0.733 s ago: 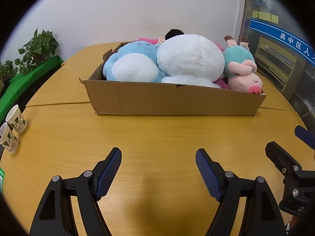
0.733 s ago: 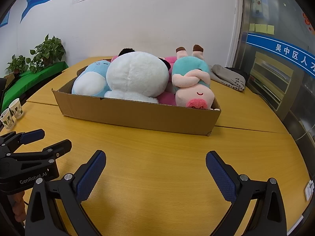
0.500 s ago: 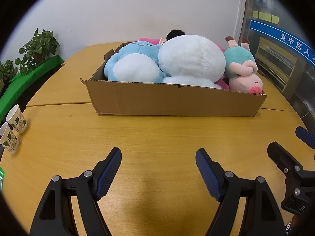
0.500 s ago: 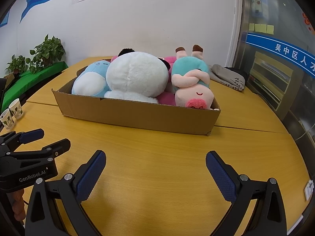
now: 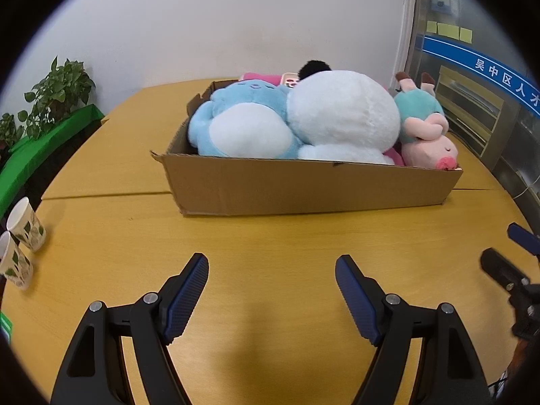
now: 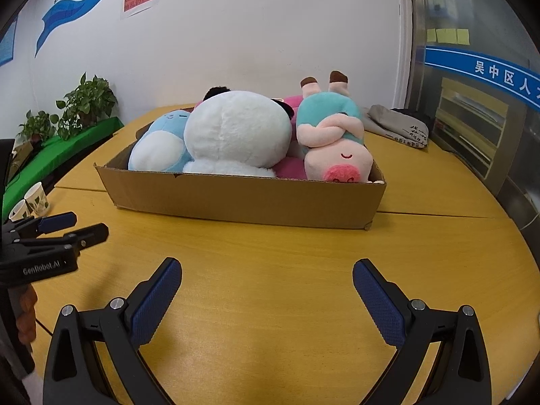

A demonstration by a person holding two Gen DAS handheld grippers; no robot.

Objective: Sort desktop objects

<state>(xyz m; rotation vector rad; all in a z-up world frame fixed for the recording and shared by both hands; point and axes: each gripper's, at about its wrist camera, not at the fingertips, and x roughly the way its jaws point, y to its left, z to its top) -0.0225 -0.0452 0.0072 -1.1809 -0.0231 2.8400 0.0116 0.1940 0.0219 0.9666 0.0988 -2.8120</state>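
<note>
A shallow cardboard box (image 5: 303, 185) (image 6: 243, 199) stands on the wooden table, packed with plush toys: a blue-and-white one (image 5: 243, 125) (image 6: 158, 148), a big white one (image 5: 344, 114) (image 6: 236, 131), an upside-down pink pig in teal (image 5: 428, 135) (image 6: 334, 141) and something pink beneath (image 6: 290, 168). My left gripper (image 5: 271, 287) is open and empty over the table in front of the box. My right gripper (image 6: 266, 290) is open and empty too, to the right of the left one.
Two paper cups (image 5: 20, 246) (image 6: 32, 199) stand at the table's left edge. Potted plants (image 5: 57, 91) on a green ledge lie beyond. A folded grey cloth (image 6: 398, 128) lies behind the box at right. A glass cabinet (image 6: 472, 118) stands at right.
Both grippers have shifted slightly; the box sits a little further right in the left wrist view. Both grippers remain open and empty.
</note>
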